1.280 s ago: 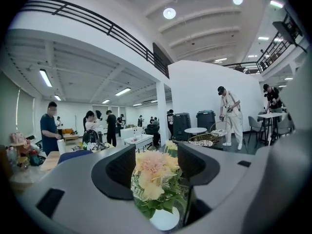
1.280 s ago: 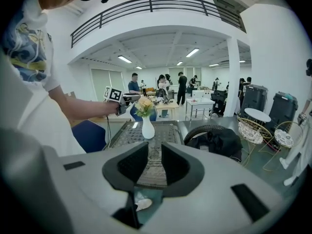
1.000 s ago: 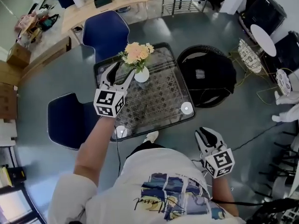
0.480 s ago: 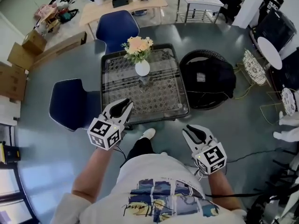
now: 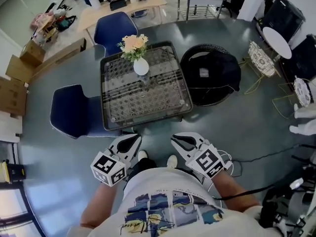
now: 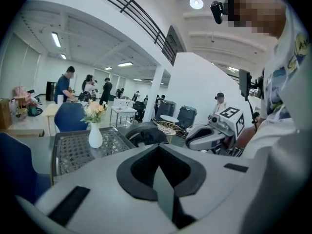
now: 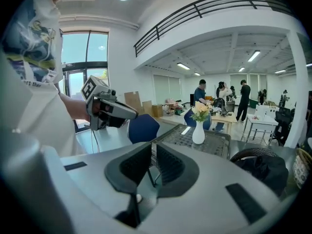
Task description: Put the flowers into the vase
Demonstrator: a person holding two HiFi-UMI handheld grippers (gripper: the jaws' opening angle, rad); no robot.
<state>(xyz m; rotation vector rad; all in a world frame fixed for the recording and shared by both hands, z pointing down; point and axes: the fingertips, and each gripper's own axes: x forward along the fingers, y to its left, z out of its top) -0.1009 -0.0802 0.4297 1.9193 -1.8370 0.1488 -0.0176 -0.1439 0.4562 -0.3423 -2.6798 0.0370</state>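
A bunch of pale orange flowers (image 5: pixel 132 43) stands in a small white vase (image 5: pixel 140 67) at the far side of the glass-topped wire table (image 5: pixel 106 120). Both grippers are held close to the person's body, well short of the table's near edge. The left gripper (image 5: pixel 132 138) is shut with nothing in it; in the left gripper view its pads (image 6: pixel 158 152) meet. The right gripper (image 5: pixel 177 138) shows a narrow gap between its pads (image 7: pixel 163 162) and holds nothing. The vase (image 7: pixel 198 133) and flowers (image 6: pixel 94 112) show far ahead in both gripper views.
Two blue chairs (image 5: pixel 114 28) (image 5: pixel 74 117) stand at the table's far and left sides. A black round seat with dark cloth (image 5: pixel 210 75) sits to the right. Cardboard boxes (image 5: pixel 12 95) lie at left. Cables (image 5: pixel 266 154) run over the floor. People stand at a far desk (image 6: pixel 66 84).
Both grippers drew back from the table toward the person's body. The left gripper, open beside the vase before, has shut. The flowers stay in the vase.
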